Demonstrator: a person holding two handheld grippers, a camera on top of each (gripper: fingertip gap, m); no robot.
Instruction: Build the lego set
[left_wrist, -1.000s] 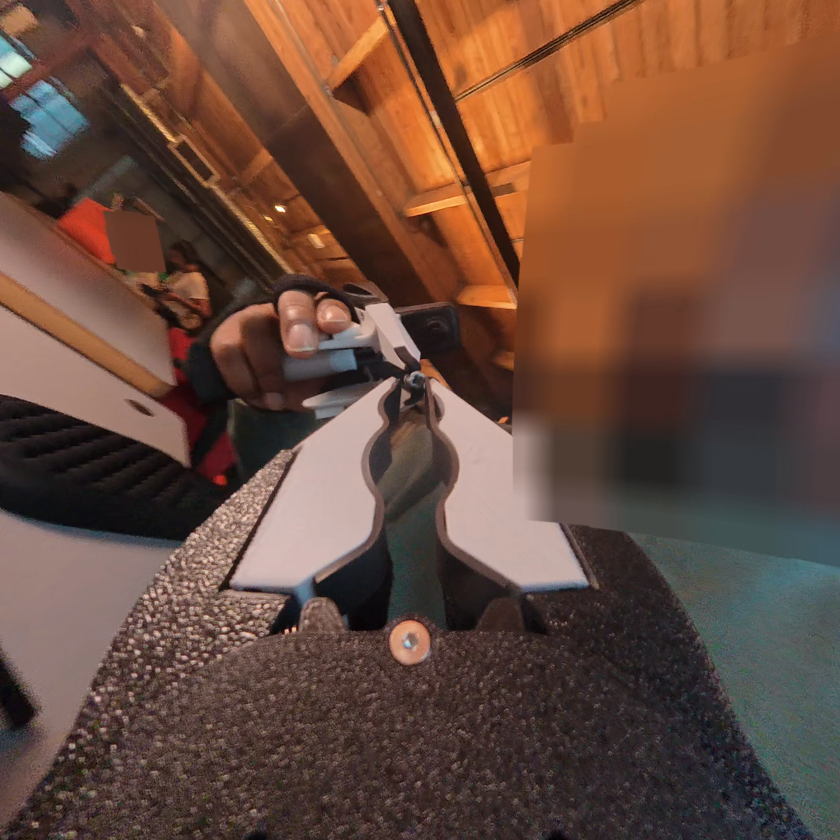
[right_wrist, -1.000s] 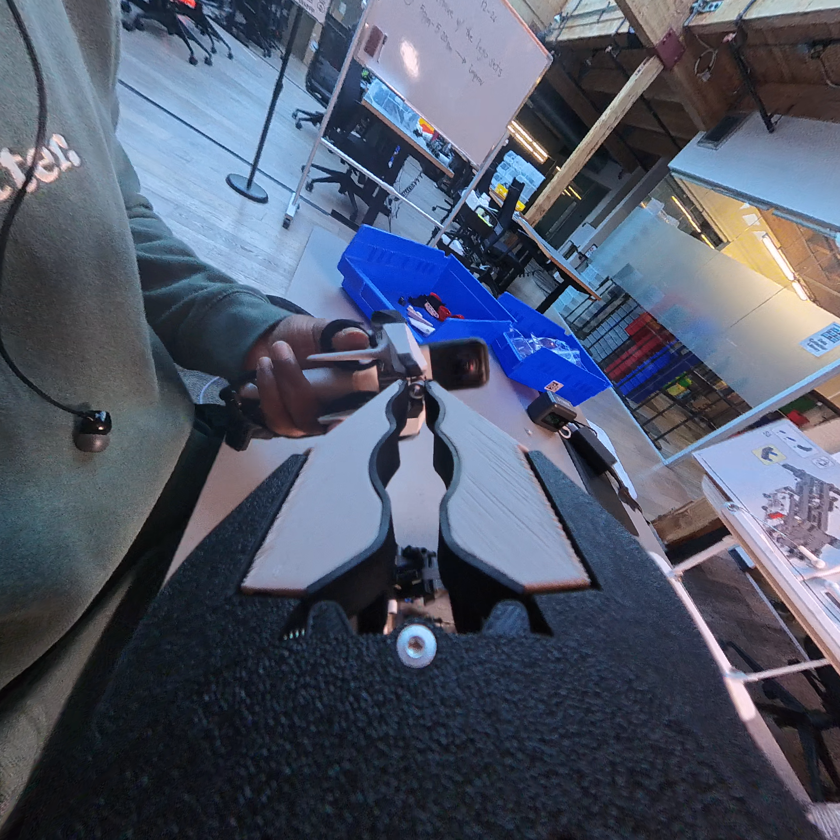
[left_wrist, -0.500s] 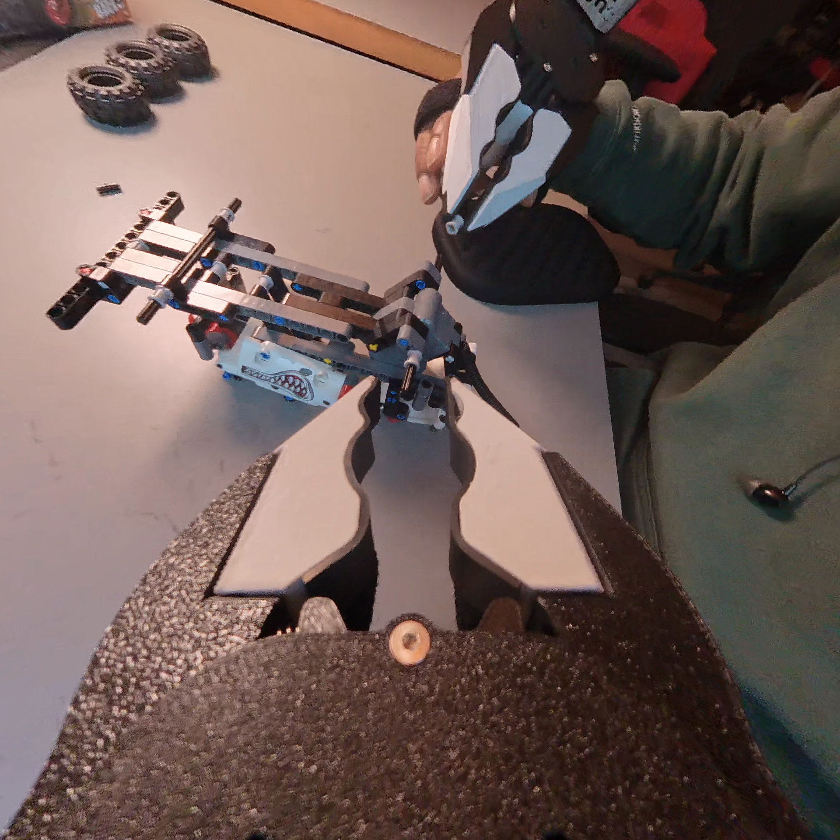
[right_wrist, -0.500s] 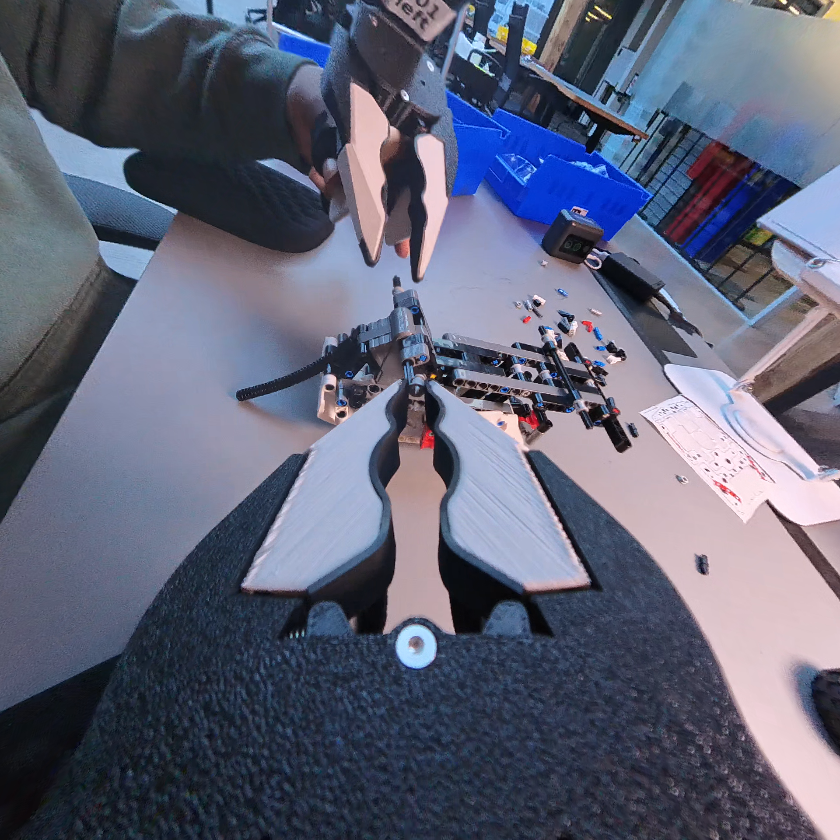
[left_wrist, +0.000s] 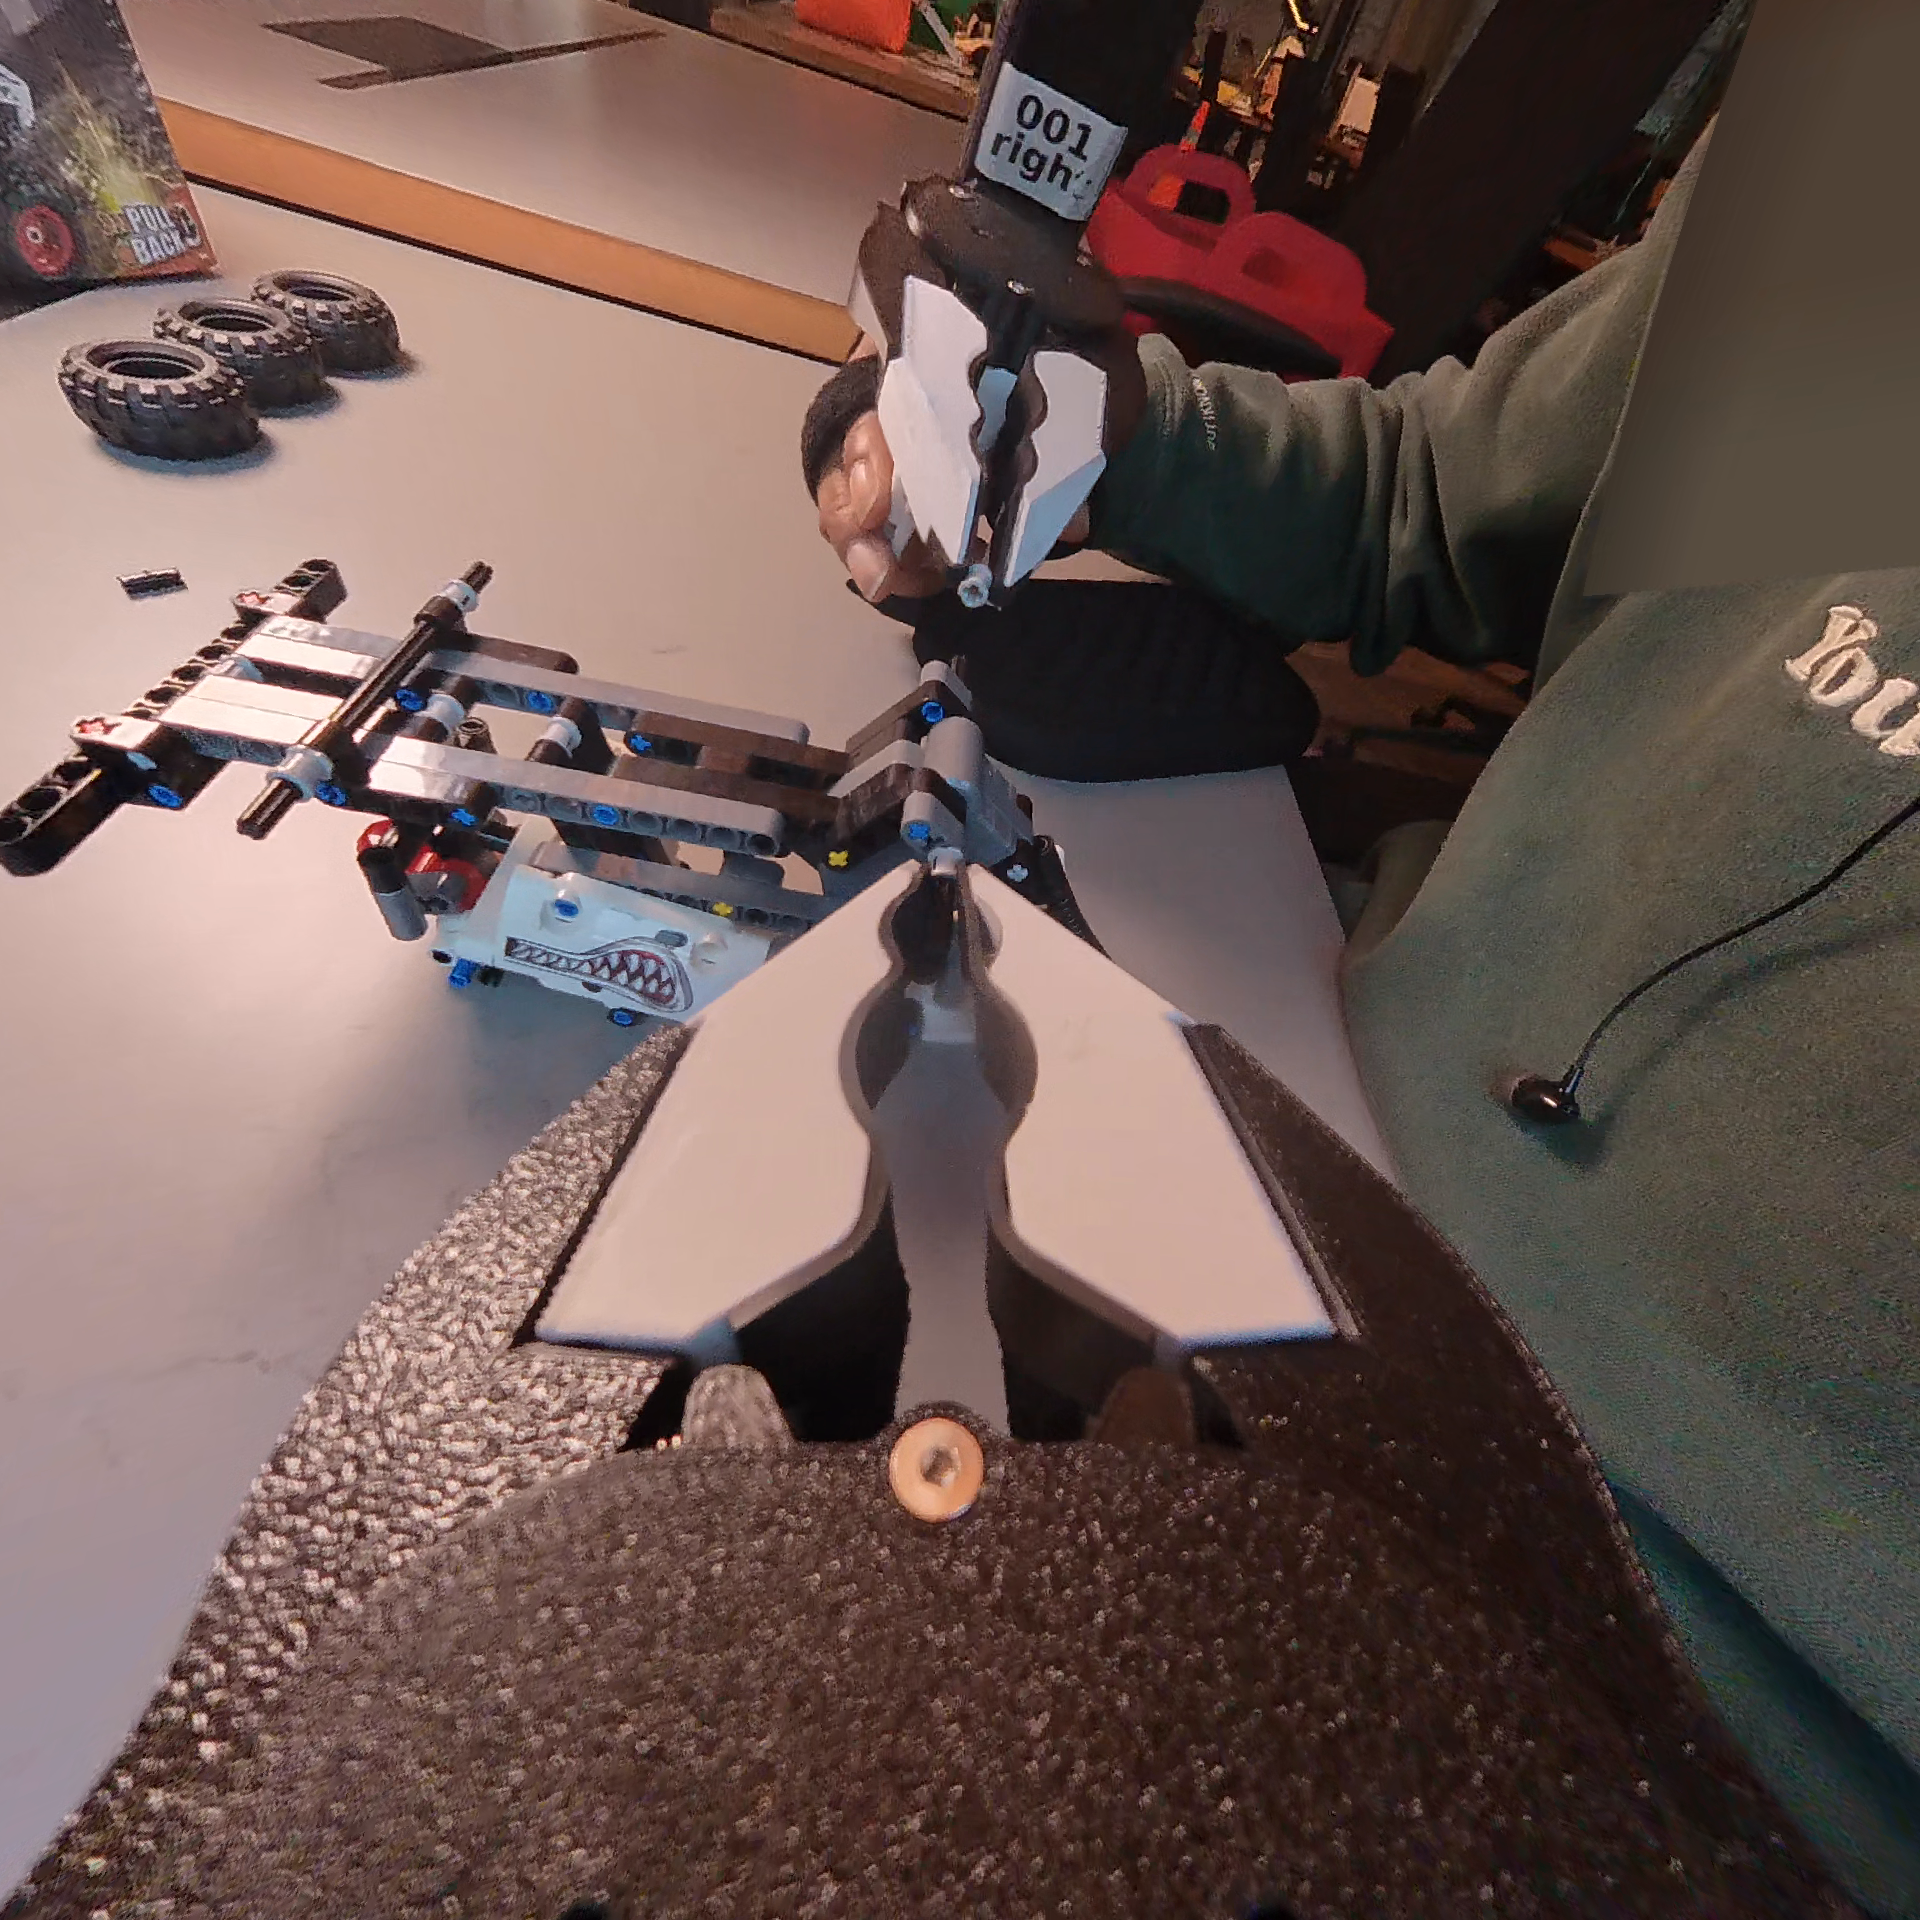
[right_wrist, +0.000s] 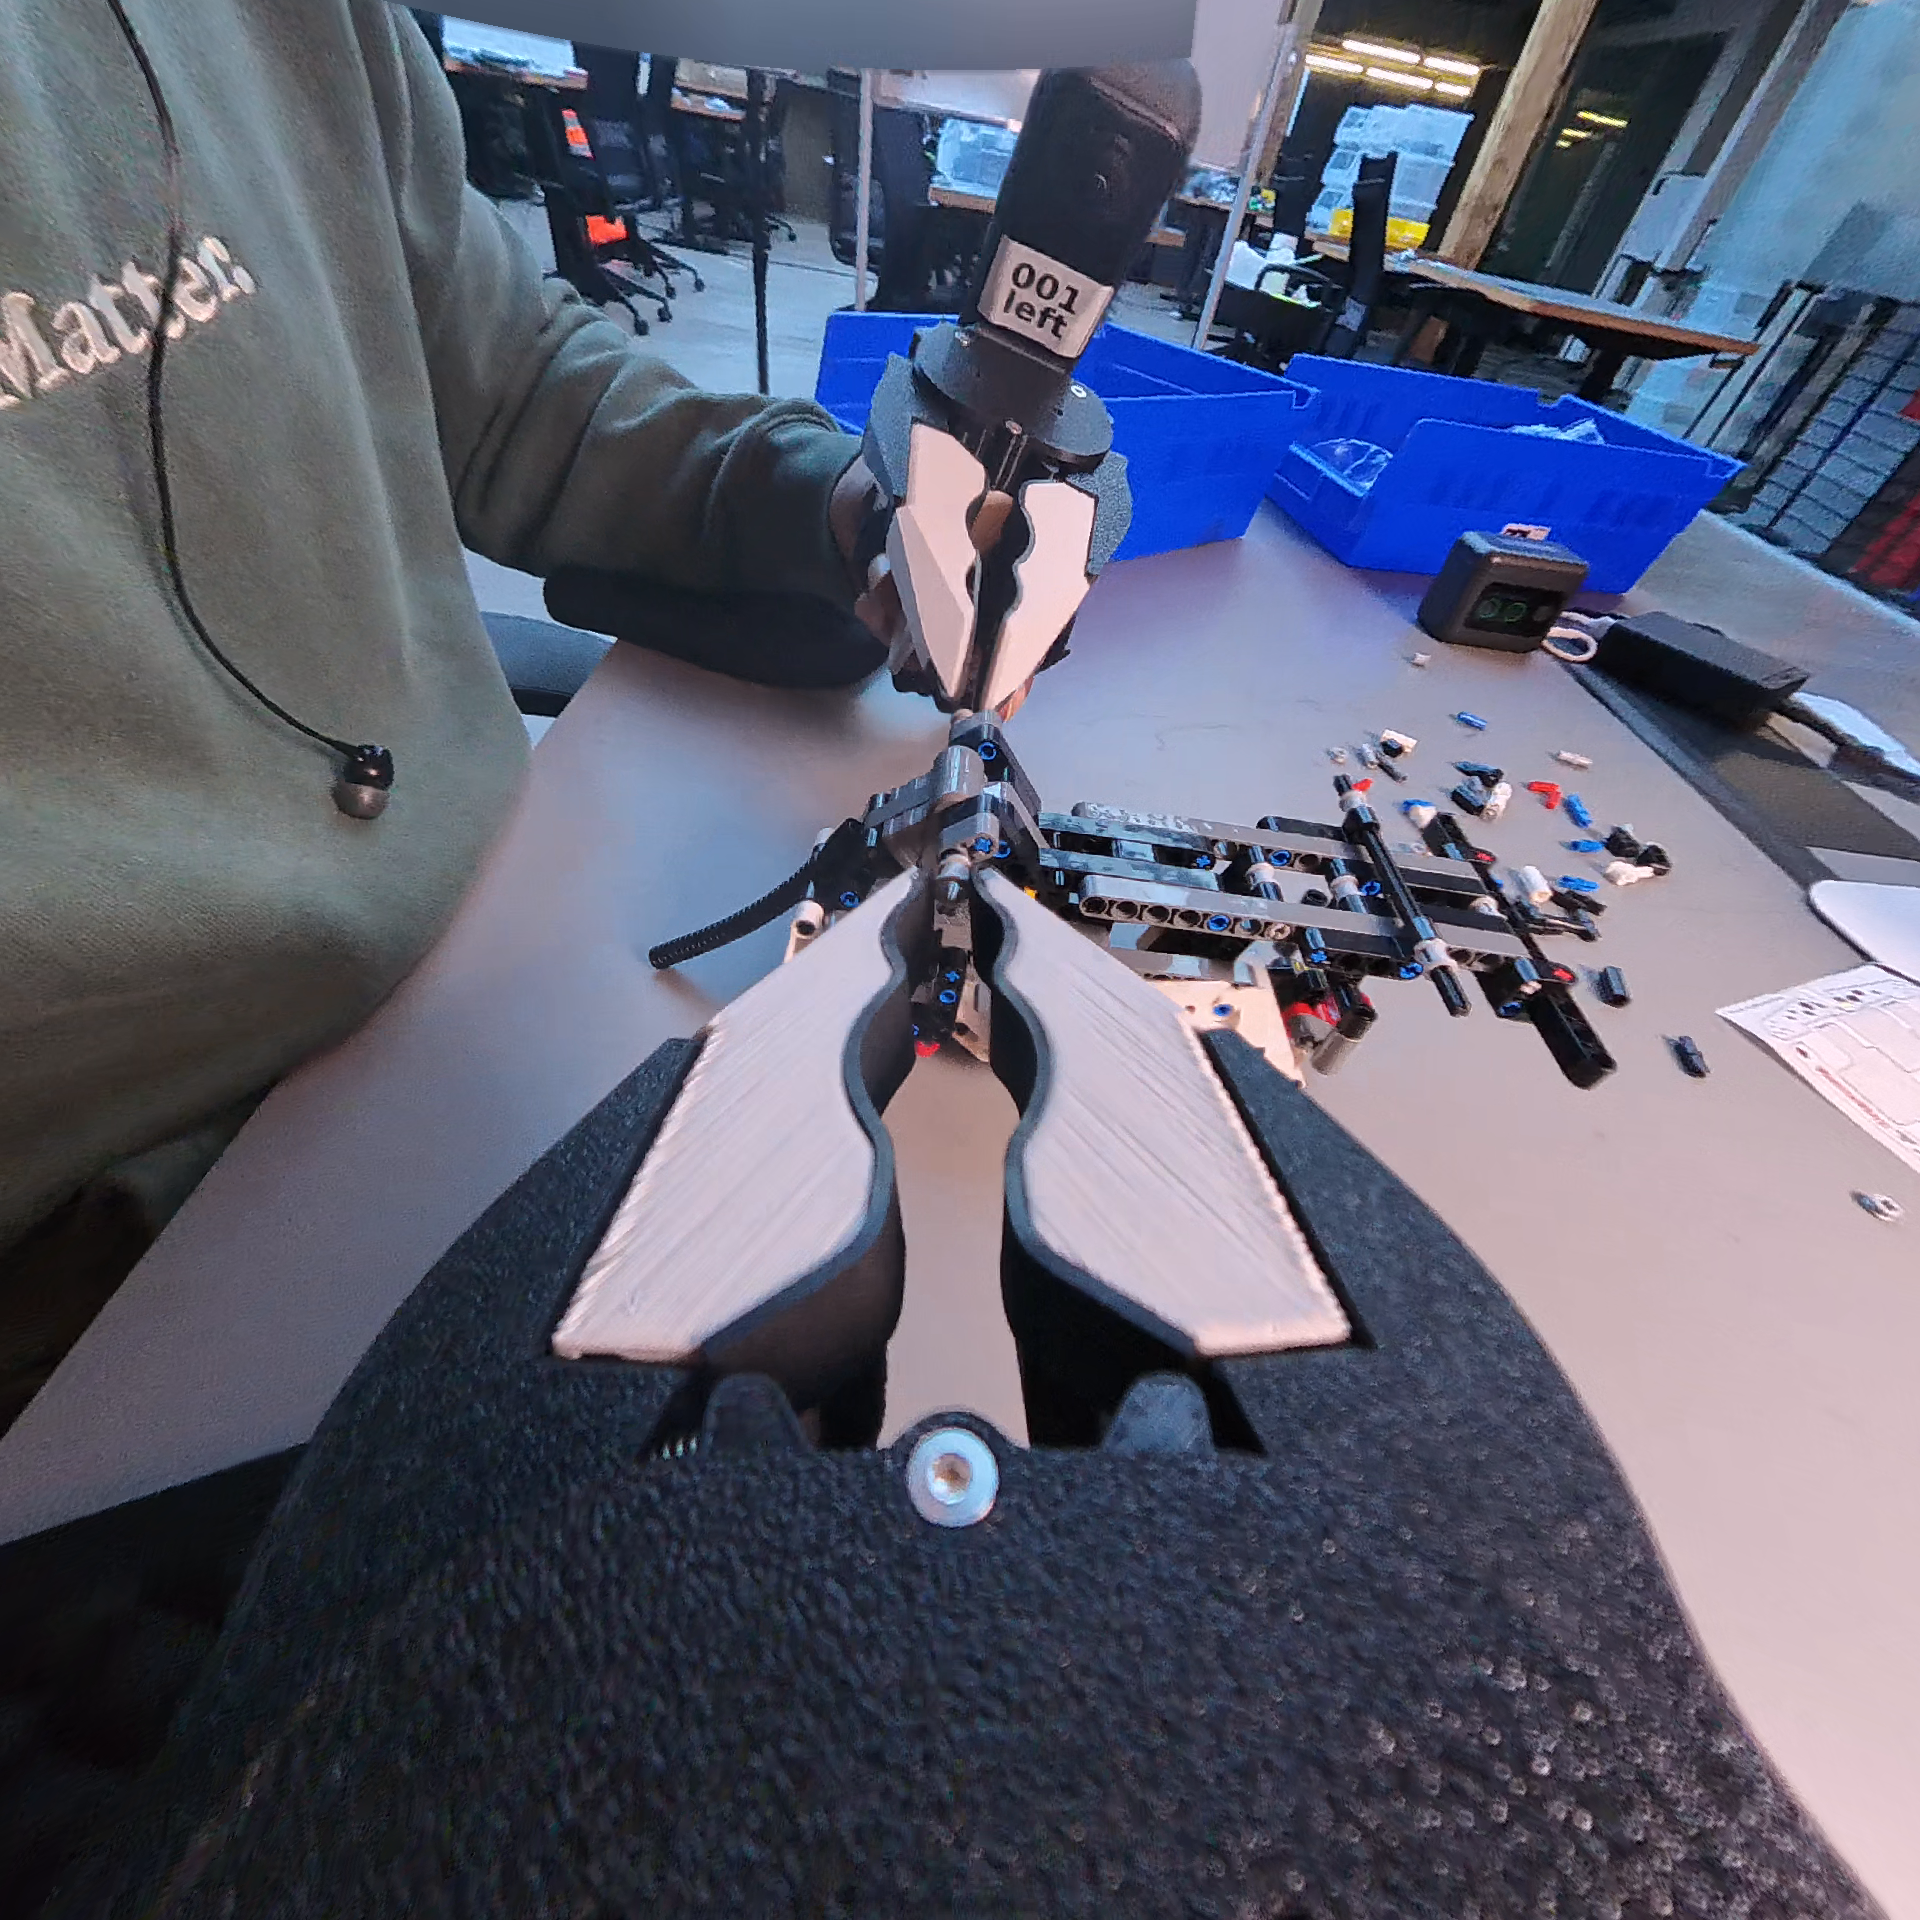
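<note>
Between both tongs' tips: lego chassis (right_wrist: 1195, 894).

Each gripper (left_wrist: 940, 883) (right_wrist: 951, 883) has two pale grey wavy-edged fingers (left_wrist: 769, 1122) in a black pebbled body with one silver screw (left_wrist: 938, 1467) at 6 o'clock, a labelled black handle (right_wrist: 1070, 218), and the person wears a green sweatshirt (right_wrist: 260, 540).

The right tool (right_wrist: 951, 883) hides the near end of the lego chassis (right_wrist: 1247, 894); loose pieces (right_wrist: 1496, 790) beyond are too small to identify.
</note>
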